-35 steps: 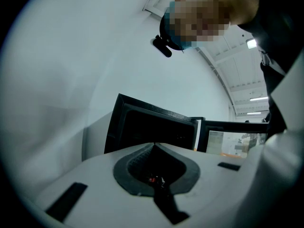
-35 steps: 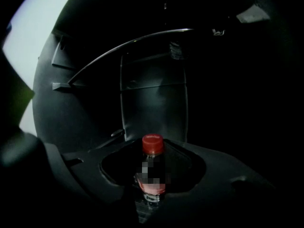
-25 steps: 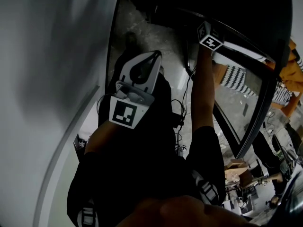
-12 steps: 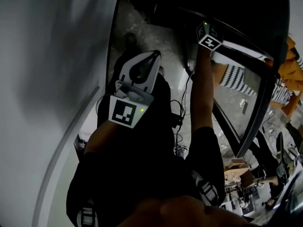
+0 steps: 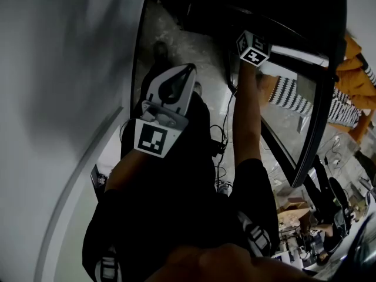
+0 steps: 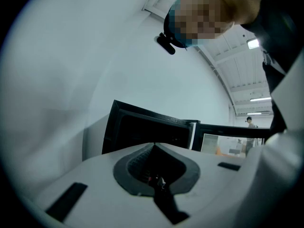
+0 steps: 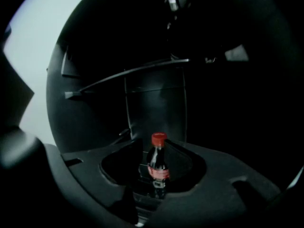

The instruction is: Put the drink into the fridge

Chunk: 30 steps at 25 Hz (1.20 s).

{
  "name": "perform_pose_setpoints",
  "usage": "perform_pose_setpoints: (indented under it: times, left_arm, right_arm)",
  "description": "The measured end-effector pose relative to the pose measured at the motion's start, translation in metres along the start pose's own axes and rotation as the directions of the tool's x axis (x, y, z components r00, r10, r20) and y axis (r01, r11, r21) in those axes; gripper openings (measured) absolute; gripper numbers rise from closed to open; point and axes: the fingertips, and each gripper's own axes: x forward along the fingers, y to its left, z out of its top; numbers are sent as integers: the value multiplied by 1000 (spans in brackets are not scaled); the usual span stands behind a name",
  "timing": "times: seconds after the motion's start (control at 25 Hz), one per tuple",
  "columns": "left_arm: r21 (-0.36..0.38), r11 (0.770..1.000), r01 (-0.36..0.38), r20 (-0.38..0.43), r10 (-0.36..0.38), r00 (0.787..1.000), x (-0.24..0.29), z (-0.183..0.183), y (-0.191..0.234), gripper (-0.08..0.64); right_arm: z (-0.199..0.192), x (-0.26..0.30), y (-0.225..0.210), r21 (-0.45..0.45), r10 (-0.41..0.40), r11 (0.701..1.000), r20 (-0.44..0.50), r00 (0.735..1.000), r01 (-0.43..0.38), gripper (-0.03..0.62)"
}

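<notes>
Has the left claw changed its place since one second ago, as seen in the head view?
No. The left claw keeps the same gap to the left edge of the fridge frame beside it.

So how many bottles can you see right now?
1: a red-capped bottle, upright in the dark fridge, below its shelf, in the right gripper view. The dark interior may hide others.

Glossy plastic bottle [image 7: 158,167], matt white left gripper [image 5: 189,71], glass door [image 5: 289,128]
</notes>
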Motion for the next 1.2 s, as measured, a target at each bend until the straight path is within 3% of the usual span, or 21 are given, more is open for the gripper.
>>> perform_pose_setpoints:
  times: [0.16, 0.4, 0.64, 0.88, 1.2]
  left_arm:
    - [2, 1000, -9, 2, 9, 1000, -7, 7, -6, 5]
    - [14, 999, -33, 23, 33, 999, -21, 39, -24, 5]
    - [41, 995, -92, 29, 91, 995, -43, 67, -36, 5]
    - [40, 982, -187, 89, 183, 979, -63, 105, -47, 5]
    - [46, 977, -206, 91, 201, 975, -78, 132, -73, 5]
  right_arm:
    - [16, -21, 5, 0, 0, 1000, 28, 1000, 0, 51]
    - [35, -57, 4, 70, -5, 998, 4, 1000, 4, 11]
    - [52, -98, 11, 122, 32, 992, -42, 999, -26, 3]
    - [76, -140, 17, 121, 55, 991, -36, 998, -51, 2]
    - [92, -185, 17, 126, 54, 991, -42, 998, -48, 2]
